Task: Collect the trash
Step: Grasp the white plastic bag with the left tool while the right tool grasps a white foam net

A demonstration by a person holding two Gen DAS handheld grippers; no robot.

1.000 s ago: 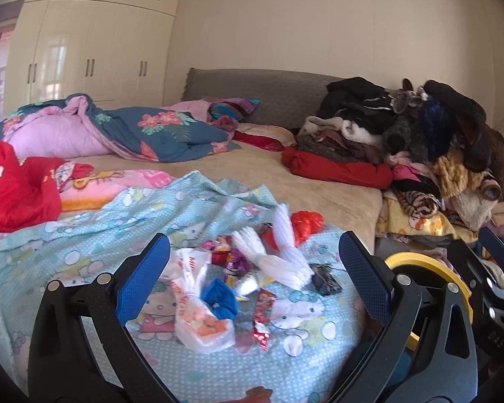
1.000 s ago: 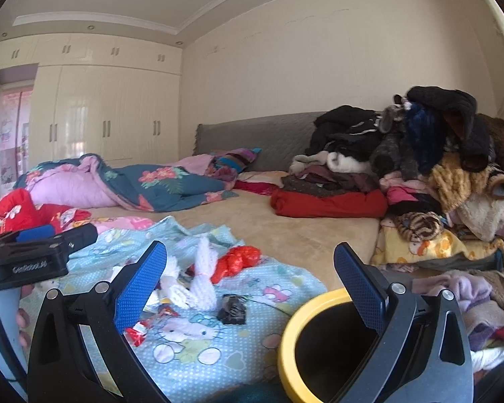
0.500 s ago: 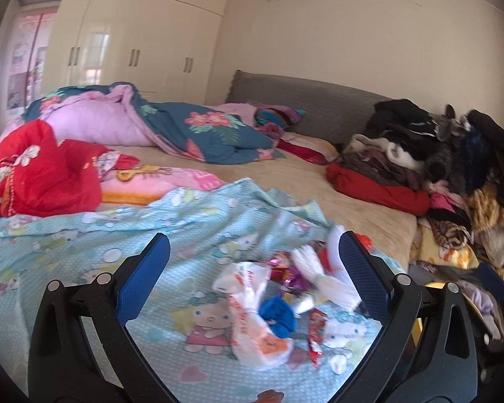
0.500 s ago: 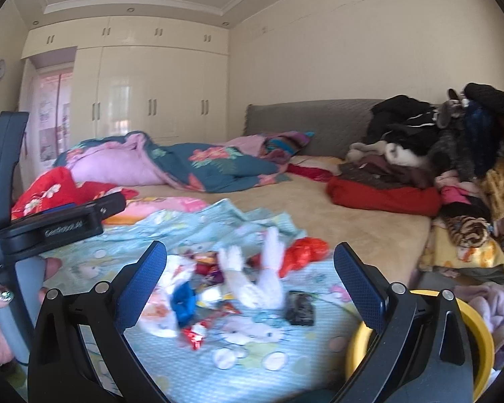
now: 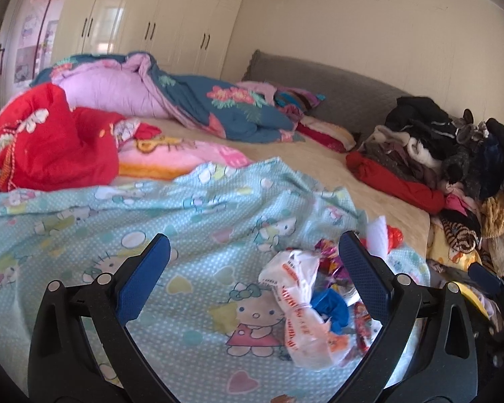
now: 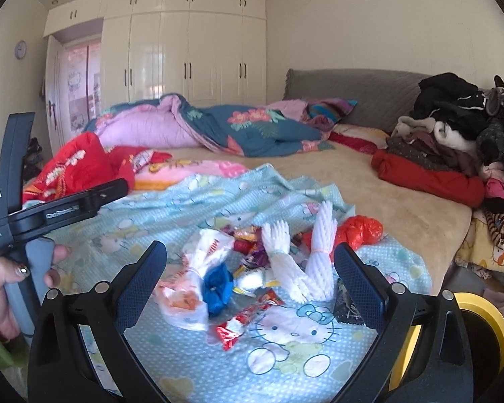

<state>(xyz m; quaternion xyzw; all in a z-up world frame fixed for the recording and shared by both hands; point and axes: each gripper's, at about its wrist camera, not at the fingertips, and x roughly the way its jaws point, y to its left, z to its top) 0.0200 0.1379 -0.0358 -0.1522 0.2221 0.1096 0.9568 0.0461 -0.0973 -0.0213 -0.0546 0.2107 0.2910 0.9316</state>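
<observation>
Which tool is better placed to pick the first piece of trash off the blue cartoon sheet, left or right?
Right, probably. The right tool is open with the trash pile centred between its fingers and the yellow-rimmed bin beside it. The left tool, also open, has the pile off to its right.

1. Two white foam nets stand together beside the red plastic bag.
2. One red plastic bag.
3. One knotted white bag, left of the nets.
4. One blue crumpled piece, touching that white bag.
5. One yellow-rimmed bin, right of the nets.
</observation>
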